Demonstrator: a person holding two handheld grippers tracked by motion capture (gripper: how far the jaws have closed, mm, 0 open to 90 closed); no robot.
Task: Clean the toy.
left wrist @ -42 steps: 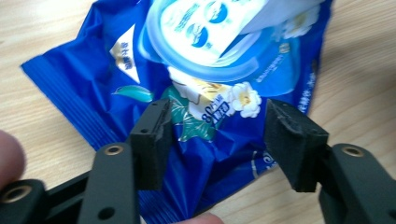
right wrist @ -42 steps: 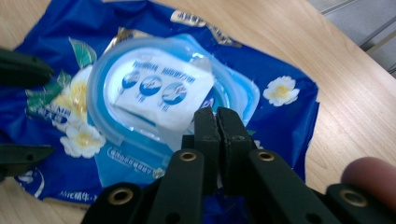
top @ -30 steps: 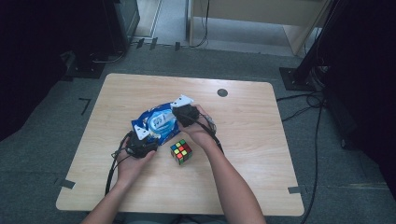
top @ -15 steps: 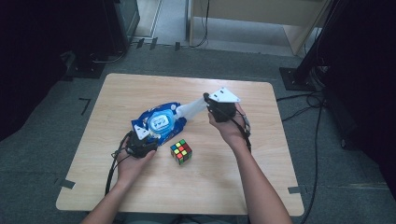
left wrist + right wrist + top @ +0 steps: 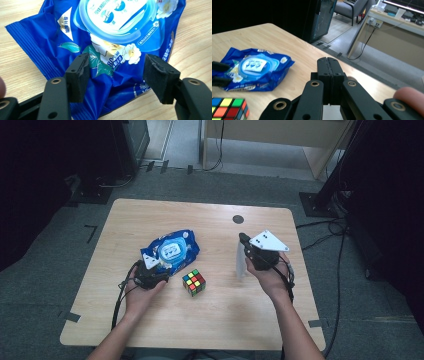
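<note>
The blue wet-wipe packet (image 5: pixel 172 251) lies left of the table's middle, its round lid label facing up and its near end crumpled. The left gripper (image 5: pixel 150 270) has that crumpled near end pinched: in the left gripper view its two black pads sit either side of the blue foil (image 5: pixel 110 82), which bunches up between them, and the jaws are as closed as the packet lets them be. The left hand (image 5: pixel 142 292) rests on the table behind it.

A single white wipe (image 5: pixel 241 261) hangs well to the right of the packet, above the wood and clear of it, dangling straight down from the right gripper (image 5: pixel 243 240). That gripper is held up off the table in the right hand (image 5: pixel 270 275), its grey three-cornered plate on top. In the right gripper view its jaws are pressed flat together, with a sliver of white (image 5: pixel 329 110) showing low between them, so it is clamped on the wipe.

A colourful puzzle cube (image 5: pixel 194 282) sits on the wooden table (image 5: pixel 210 320) between the two hands, just beside the packet's near right corner.
</note>
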